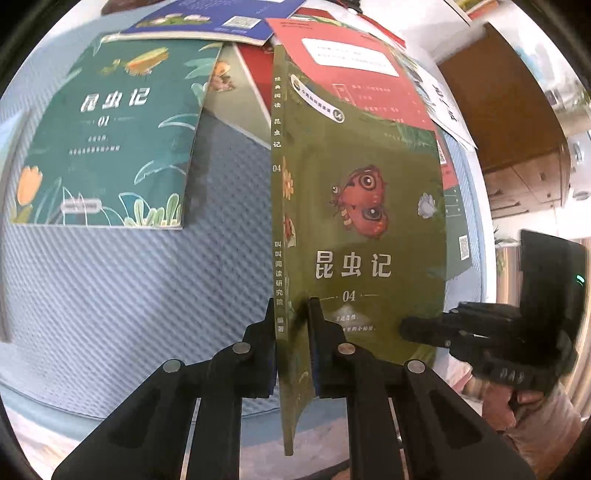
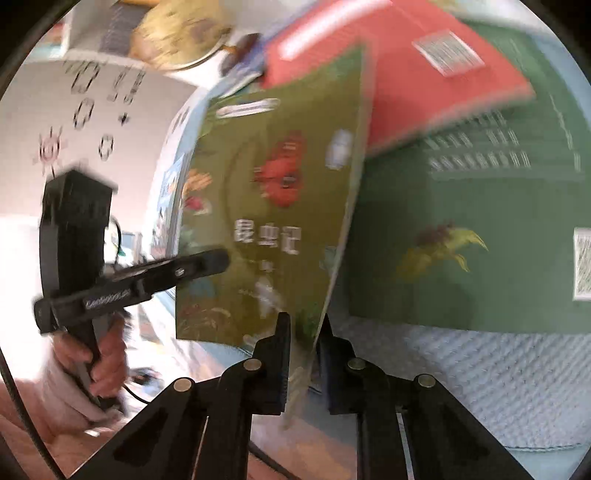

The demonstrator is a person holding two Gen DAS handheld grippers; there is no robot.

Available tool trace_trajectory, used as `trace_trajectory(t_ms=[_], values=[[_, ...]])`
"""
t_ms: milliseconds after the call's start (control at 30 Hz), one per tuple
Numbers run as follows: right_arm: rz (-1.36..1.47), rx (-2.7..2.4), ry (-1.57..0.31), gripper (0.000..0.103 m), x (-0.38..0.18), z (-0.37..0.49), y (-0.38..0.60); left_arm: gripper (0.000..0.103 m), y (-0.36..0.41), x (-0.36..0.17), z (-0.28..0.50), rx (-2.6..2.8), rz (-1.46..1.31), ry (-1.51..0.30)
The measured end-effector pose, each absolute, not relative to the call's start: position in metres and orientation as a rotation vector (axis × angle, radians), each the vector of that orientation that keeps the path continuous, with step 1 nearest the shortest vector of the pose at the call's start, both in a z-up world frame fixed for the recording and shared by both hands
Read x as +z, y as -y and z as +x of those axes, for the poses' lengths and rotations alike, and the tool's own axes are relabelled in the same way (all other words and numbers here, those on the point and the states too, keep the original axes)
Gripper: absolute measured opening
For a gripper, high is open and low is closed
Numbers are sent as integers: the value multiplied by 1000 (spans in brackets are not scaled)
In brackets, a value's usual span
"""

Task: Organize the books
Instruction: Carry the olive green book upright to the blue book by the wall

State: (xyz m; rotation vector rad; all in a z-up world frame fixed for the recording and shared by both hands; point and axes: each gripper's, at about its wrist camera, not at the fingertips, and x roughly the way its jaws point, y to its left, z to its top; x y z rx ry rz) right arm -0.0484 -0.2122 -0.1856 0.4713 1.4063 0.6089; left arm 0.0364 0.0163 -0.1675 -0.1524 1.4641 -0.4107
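Note:
An olive-green book (image 1: 354, 206) with a red butterfly and "04" on its cover stands lifted on edge over the blue mat (image 1: 129, 295). My left gripper (image 1: 291, 308) is shut on its lower spine end. My right gripper (image 1: 406, 328) reaches in from the right onto the same cover. In the blurred right wrist view, the right gripper (image 2: 304, 325) is shut on the olive book (image 2: 273, 206) at its lower open edge, and the left gripper (image 2: 216, 263) clamps the far side. A teal book marked "01" (image 1: 107, 140) lies flat on the mat to the left.
A red book (image 1: 351, 74) and a blue book (image 1: 207, 18) lie overlapped behind the held one. A dark green book (image 2: 461, 240) lies flat under the red book (image 2: 406, 74). A person's hand (image 2: 103, 362) grips the left handle. A brown cabinet (image 1: 509, 110) stands at right.

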Motion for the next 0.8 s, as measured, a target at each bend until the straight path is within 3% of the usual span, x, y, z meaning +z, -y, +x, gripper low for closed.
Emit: trace_trajectory(t_ms=[300,800], values=[[358,587,-1298,12,-142,-54,192,10,-16,-125,31,-448,-11,-1356],[314,613,-1235,13,-101,-46,150,10,-67,-86,38,-447,-34,-1270]])
